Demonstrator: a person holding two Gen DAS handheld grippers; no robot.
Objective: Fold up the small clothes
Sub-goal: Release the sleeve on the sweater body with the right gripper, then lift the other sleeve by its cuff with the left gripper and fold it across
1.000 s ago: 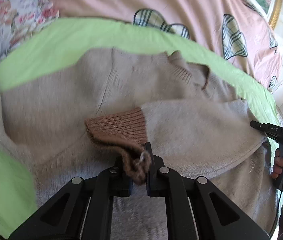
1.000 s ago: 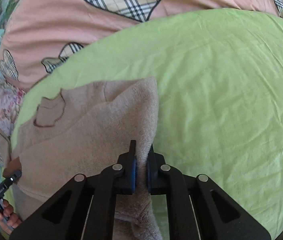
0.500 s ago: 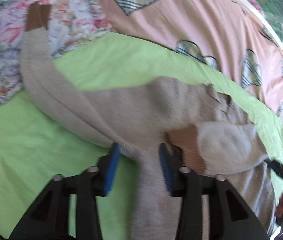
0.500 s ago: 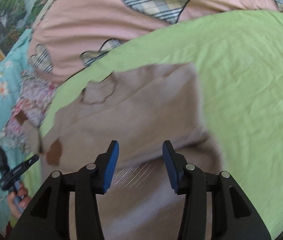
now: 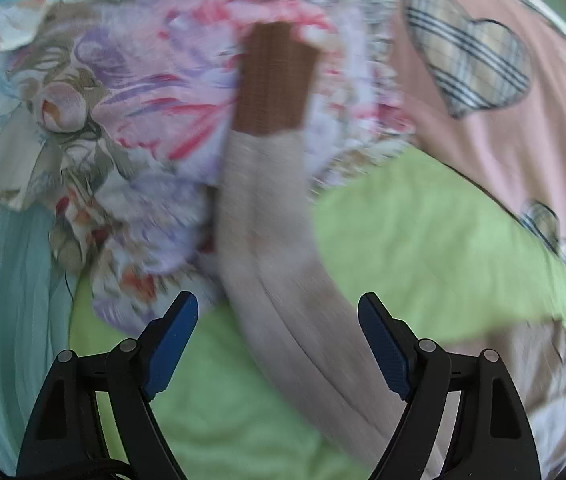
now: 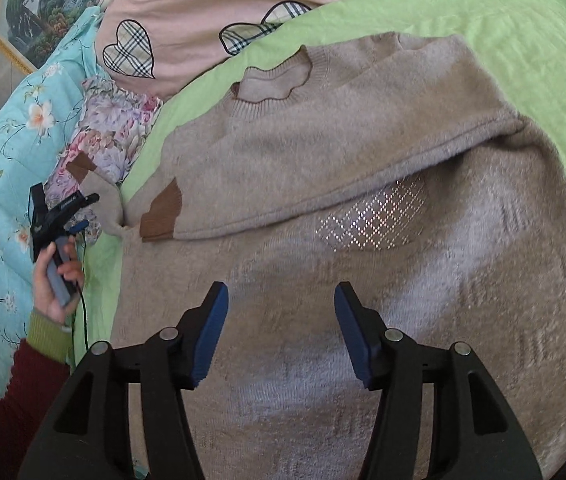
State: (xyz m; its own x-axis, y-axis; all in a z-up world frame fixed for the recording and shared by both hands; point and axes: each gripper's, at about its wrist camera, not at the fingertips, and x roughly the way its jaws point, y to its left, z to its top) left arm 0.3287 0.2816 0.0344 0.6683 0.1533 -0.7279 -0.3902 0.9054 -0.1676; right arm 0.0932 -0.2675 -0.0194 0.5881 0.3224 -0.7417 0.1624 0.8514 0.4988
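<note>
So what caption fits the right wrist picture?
Open right gripper above a beige sweater, one sleeve folded across.

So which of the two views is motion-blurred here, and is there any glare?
Left wrist view: heavy motion smear over the sleeve and floral fabric; only the left gripper is crisp. Right wrist view: sharp, with glinting studs on the sweater.

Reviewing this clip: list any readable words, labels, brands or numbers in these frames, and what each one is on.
No text reads clearly in either view.
A pale marking on the side of the left claw, seen from the right wrist camera, is too small to read.
The beige sweater carries only a sparkly diamond lattice, no lettering.
The pink bedding shows plaid hearts, no words.
</note>
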